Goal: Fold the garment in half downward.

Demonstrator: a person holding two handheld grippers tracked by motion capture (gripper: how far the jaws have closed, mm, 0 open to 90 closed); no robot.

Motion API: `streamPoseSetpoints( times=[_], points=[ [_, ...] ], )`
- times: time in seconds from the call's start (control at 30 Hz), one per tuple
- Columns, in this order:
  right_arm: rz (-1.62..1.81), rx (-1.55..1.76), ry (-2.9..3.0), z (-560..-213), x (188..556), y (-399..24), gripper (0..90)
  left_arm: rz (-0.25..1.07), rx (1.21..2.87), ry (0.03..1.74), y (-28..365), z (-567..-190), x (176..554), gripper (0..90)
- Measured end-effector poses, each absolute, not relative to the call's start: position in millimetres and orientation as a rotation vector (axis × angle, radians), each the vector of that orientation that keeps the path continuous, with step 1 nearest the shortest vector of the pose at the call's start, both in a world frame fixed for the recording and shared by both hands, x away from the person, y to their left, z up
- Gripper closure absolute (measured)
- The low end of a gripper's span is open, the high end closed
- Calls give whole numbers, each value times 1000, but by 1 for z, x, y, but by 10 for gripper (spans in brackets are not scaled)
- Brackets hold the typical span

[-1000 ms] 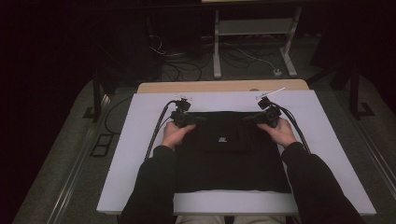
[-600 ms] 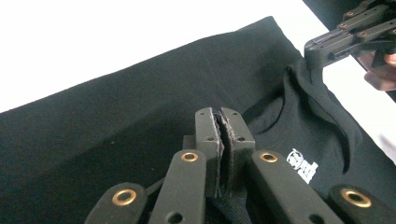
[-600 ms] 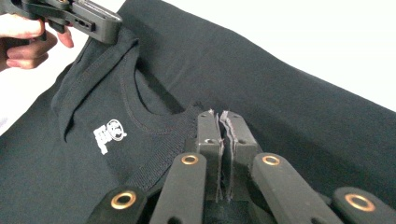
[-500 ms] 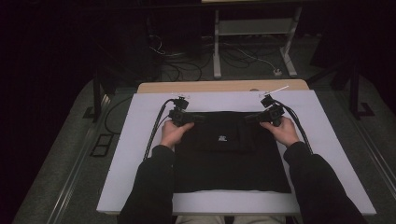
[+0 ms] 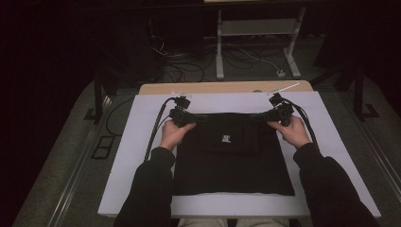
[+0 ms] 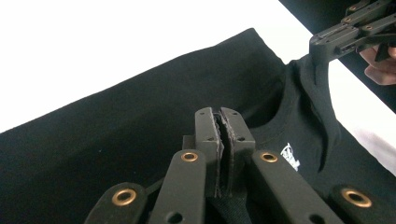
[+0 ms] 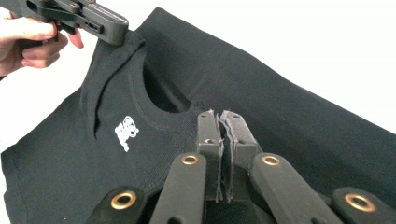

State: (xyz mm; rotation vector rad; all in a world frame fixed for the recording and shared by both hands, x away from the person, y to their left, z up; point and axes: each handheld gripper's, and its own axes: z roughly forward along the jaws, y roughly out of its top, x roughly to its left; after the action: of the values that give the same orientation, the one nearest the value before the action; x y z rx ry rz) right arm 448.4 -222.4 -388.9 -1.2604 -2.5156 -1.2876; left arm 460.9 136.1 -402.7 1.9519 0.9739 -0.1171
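The black shirt (image 5: 231, 153) lies on the white table (image 5: 142, 137), right in front of you, with its neck end at 12 o'clock and its bottom edge at 6 o'clock. It looks partly folded already, because it makes a neat dark block with straight sides. A small white logo (image 5: 225, 139) sits near the top middle.

Your left gripper (image 5: 201, 117) pinches the top edge of the shirt at about 10 o'clock from the logo. Its jaws are squeezed tight on the cloth. Your right gripper (image 5: 257, 117) does the same at about 2 o'clock, with its jaws tight on the cloth too. In the right gripper view you can see the neck hole (image 7: 159, 95) pulled up a little between the two grips.

So I think the grabbing part is done. The fold of the top end toward 6 o'clock is not done yet.

Since the earlier pictures, both your hands have come up a bit, and the top edge lifts with them.
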Motion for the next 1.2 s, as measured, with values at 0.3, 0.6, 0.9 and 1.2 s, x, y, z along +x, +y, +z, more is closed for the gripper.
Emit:
streamPoseSetpoints(
  times=[0.3,0.6,0.9,1.2],
  points=[
    [-1310,-1227,-2506,-377,439,-225,852,-106,1938,949,137,-389,451,855],
    [-1314,-1202,-2529,-369,430,-227,851,-91,1948,922,141,-382,442,854],
    [-1358,-1180,-2493,-368,418,-232,852,-75,1947,910,148,-382,428,853],
    [-1383,-1143,-2478,-368,404,-233,851,-51,1943,899,150,-379,412,851]
  ],
)
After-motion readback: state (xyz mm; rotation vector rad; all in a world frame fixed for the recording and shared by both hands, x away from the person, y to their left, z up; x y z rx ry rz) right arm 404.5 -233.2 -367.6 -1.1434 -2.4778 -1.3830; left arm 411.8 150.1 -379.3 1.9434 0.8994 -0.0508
